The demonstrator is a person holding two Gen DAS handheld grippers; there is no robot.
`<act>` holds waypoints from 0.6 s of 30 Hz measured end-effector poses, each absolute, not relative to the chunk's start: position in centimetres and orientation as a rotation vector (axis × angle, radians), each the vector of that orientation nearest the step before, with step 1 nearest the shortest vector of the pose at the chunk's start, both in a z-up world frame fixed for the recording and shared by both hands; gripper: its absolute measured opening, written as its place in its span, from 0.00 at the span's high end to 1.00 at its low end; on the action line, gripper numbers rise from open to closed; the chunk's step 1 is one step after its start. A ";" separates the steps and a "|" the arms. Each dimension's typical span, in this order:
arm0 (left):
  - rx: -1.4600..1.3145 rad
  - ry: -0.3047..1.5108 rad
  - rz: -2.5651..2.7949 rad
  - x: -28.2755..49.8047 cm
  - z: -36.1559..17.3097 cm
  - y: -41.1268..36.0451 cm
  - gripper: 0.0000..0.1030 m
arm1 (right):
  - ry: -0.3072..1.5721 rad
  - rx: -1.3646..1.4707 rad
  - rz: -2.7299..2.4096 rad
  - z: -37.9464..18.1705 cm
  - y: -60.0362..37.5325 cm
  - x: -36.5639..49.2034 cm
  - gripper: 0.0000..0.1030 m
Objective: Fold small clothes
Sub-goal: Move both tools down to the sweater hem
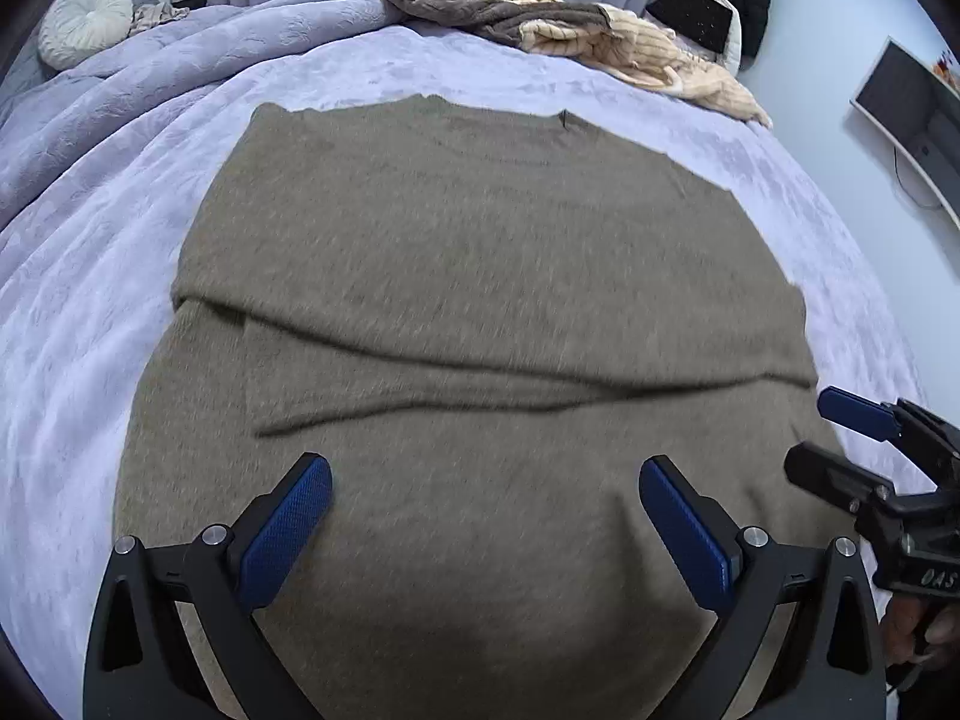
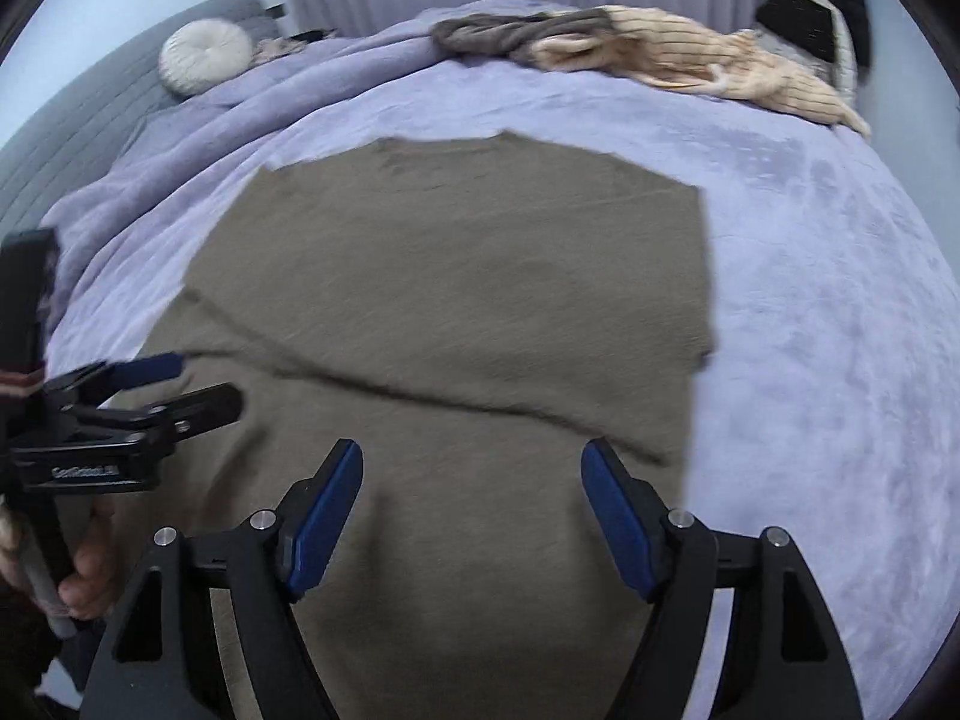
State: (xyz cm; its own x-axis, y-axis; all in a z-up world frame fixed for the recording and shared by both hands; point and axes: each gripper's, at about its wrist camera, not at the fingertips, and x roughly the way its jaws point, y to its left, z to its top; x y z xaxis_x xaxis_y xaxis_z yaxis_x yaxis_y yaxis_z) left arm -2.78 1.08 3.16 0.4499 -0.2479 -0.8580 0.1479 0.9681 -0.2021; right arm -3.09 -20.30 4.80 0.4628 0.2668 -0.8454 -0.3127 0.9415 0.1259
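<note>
Both claws over the olive-brown knit garment [image 1: 480, 252] rn, it's lying flat on the lavender plush bed cover [image 1: 90, 312], roughly mid-bed. Left claw [image 1: 486, 516] jaws wide apart, nothing between pads, hovering above the near part of the fabric. Right claw [image 2: 471, 504] also apart, empty; no pad contact w/ cloth that I can see. In the left wrist view the right claw sits at the garment's right edge, side on.

Step, my read: one fold already in. There's a folded-over layer w/ its edge running across the garment [image 2: 420, 390], far half doubled on top, near half single. So I'm between folds, setting up the next pinch.

Next move prob needs: drop both claws to the near hem corners, which are out of frame below the fingers, so can't confirm where the edge is. Pinch top layer only, lift, carry over the crease, lay down even. Knit looks soft/floppy, will sag if the claws aren't level.

Other clothes, grey-brown and cream ribbed pile [image 1: 570, 30], at far bed edge, well apart. Round white cushion [image 1: 84, 21] far left. Frames are a bit motion-blurred.
</note>
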 end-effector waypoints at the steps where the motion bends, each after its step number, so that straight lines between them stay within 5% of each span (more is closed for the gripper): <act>1: -0.058 1.088 -0.222 -3.7 2.3 1.6 0.00 | 1.044 -0.091 0.387 3.7 -18.8 -3.9 0.24; 8: 0.128 1.017 -0.268 -11.2 1.3 5.6 0.00 | 1.019 -0.251 0.325 0.0 -21.2 -10.4 0.24; 18: -0.093 1.008 -0.346 -12.3 4.5 4.9 0.00 | 0.949 -0.335 0.425 3.3 -15.8 -13.9 0.23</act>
